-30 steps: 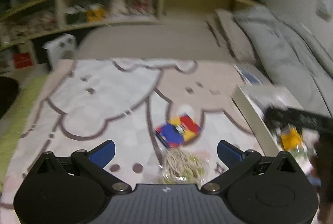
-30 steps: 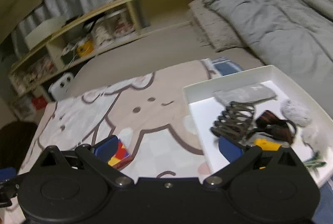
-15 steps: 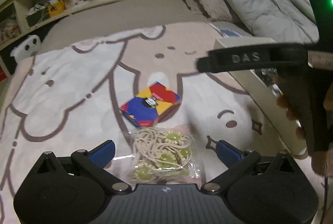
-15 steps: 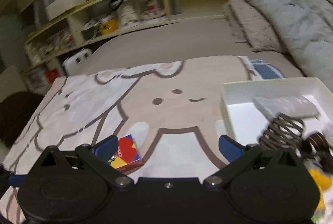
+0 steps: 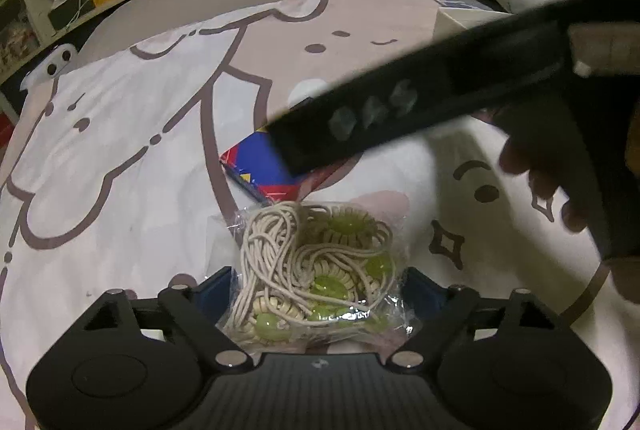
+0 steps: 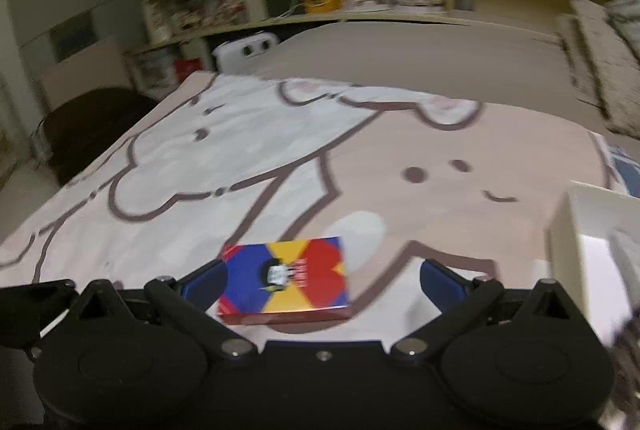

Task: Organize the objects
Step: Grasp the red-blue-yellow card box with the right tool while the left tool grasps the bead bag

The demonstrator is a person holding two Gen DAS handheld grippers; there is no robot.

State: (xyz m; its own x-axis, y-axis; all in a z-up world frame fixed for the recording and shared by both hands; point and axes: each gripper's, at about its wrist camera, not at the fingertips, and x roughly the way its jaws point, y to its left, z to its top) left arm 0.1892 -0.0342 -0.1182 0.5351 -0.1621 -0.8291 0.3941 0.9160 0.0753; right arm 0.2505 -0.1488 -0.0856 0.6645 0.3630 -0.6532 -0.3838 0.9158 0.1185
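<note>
The left gripper (image 5: 316, 286) stood wide around the bag of hair ties (image 5: 316, 270), mid-blanket (image 5: 120, 150), not yet pinching. The right gripper (image 6: 322, 280), also wide, straddled the colourful card box (image 6: 286, 280) near the white tray (image 6: 580, 230). The slippery bag could probably squirm free; the crossing grippers might collide.

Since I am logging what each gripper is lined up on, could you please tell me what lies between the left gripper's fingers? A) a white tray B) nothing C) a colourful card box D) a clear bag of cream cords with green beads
D: in the left wrist view the bag lies between the open left gripper's fingers, while the box lies beyond it.
</note>
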